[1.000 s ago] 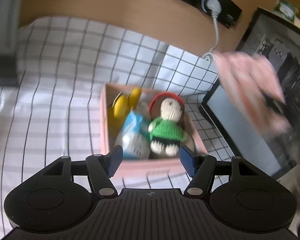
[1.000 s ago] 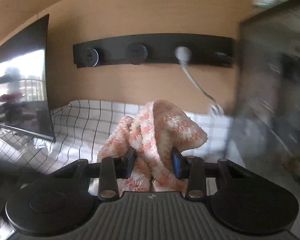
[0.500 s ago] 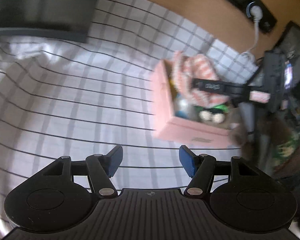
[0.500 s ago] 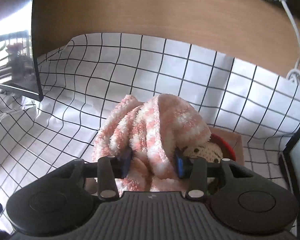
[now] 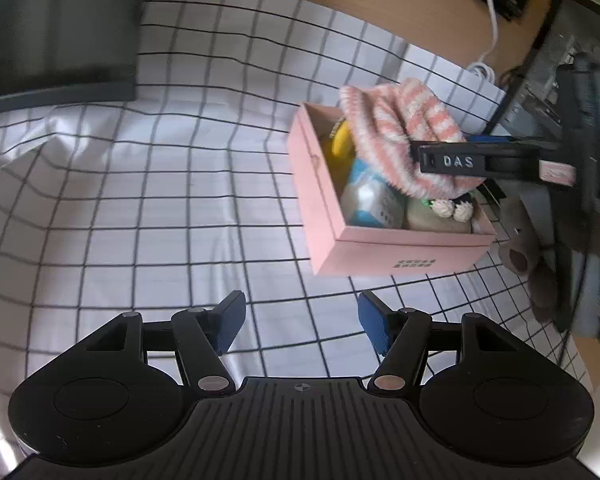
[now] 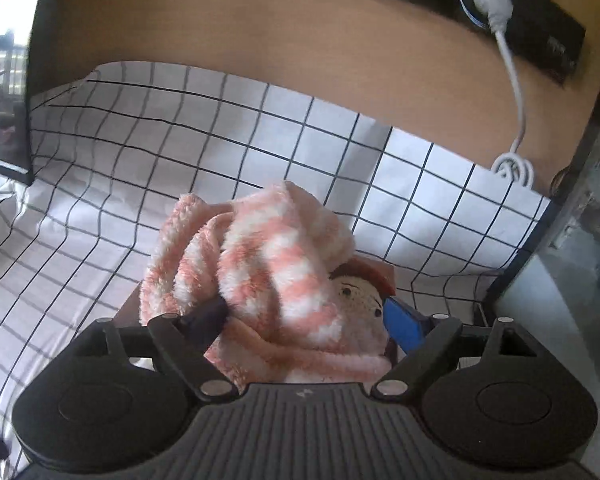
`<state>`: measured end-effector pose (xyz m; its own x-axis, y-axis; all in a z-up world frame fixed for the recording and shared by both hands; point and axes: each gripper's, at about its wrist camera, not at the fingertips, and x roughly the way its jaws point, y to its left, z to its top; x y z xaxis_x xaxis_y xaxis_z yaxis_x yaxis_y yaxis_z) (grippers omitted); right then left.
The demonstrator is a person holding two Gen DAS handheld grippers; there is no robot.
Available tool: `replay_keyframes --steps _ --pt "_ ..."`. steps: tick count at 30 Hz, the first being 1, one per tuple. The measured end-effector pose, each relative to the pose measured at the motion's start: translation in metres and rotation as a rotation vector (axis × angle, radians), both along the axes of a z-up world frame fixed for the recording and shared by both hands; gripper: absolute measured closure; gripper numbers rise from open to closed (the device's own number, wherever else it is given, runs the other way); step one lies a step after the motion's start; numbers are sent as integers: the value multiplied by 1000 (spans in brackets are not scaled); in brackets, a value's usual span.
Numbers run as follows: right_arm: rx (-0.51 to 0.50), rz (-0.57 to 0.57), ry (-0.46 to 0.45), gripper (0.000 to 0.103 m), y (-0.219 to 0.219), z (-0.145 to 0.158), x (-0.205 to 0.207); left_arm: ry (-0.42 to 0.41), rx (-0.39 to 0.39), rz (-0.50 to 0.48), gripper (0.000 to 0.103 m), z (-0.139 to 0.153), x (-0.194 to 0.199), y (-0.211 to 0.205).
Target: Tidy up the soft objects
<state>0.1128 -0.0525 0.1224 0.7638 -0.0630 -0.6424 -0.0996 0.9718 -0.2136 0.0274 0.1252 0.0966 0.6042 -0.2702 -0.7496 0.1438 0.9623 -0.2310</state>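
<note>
your right hand-held gripper (image 6: 304, 322) sits right over the pink box (image 5: 336, 216), and its jaws have just been opening — the pink-and-white striped fluffy cloth (image 6: 260, 272) lies between them, draped over the knitted doll (image 6: 362, 296) and the other soft toys in the box, with the right pad clear of it; whether the left pad touches the pile you cannot tell from here. from the left wrist view the cloth (image 5: 400, 140) heaps above the far right of the box and spills past its rim, its long axis running roughly along the box's length, toward the wall. so the thing that matters lies directly ahead of and under your right hand-held gripper; the likely next move is to draw that one back and up without snagging the pile. your left hand-held gripper (image 5: 300, 320) stands open and empty over the checked cloth on the surface (image 5: 160, 200), with the box ahead and off to its right, well apart — it is the farther hand, though well placed to steady the near wall of the box if the heap needs tucking down.
</note>
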Motion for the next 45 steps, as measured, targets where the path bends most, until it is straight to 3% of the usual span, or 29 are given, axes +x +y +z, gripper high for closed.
replay_keyframes --steps 6,10,16,18,22,28,38,45 --pt "48 -50 -29 16 -13 11 -46 -1 19 -29 36 -17 2 -11" --pt "146 -111 -71 0 -35 10 -99 -12 47 -25 36 -33 -11 -26" --pt "199 -162 65 0 -65 -40 -138 -45 107 28 34 -61 -38 -62" --pt "203 -153 102 0 -71 -56 -143 -98 174 47 34 -66 -48 -78" --pt "221 -117 129 0 -77 -81 -145 -173 252 72 18 -79 -57 -101" --pt "210 -126 100 0 -81 -91 -146 -210 244 150 14 -84 -49 -108" --pt "211 -125 28 0 -83 -100 -143 -218 260 163 12 -86 -43 -111" --pt "213 -125 29 0 -83 -101 -141 -216 259 161 11 -86 -41 -111"
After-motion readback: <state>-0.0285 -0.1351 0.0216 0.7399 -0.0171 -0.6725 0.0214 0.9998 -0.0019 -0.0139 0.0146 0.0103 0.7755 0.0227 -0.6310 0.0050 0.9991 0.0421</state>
